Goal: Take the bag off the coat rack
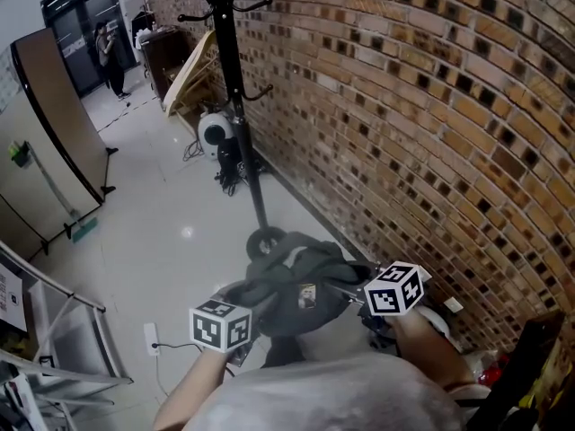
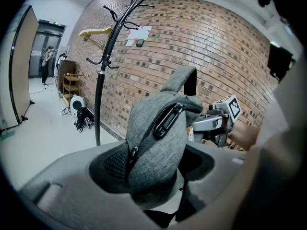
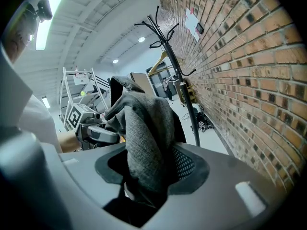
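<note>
The grey fabric bag point(image 1: 301, 285) with a black zipper hangs in the air between my two grippers, low in the head view and clear of the coat rack. My left gripper point(image 1: 252, 310) is shut on the bag's left side, and grey cloth point(image 2: 158, 143) fills its jaws. From the right, my right gripper point(image 1: 348, 288) is shut on the bag, with folds of it point(image 3: 144, 138) bunched between its pads. The black coat rack point(image 1: 235, 97) stands farther back by the brick wall, and its hooks are bare. It also rises behind the bag as the coat rack point(image 2: 101, 80) and the coat rack point(image 3: 181, 87).
A brick wall point(image 1: 431, 133) runs along the right. A white round device point(image 1: 216, 131) with cables lies near the rack's foot, and wooden boards point(image 1: 190, 74) lean behind it. A brown folding panel point(image 1: 54, 106) stands left, a metal frame point(image 1: 54, 330) lower left. A person point(image 1: 112, 52) stands far off.
</note>
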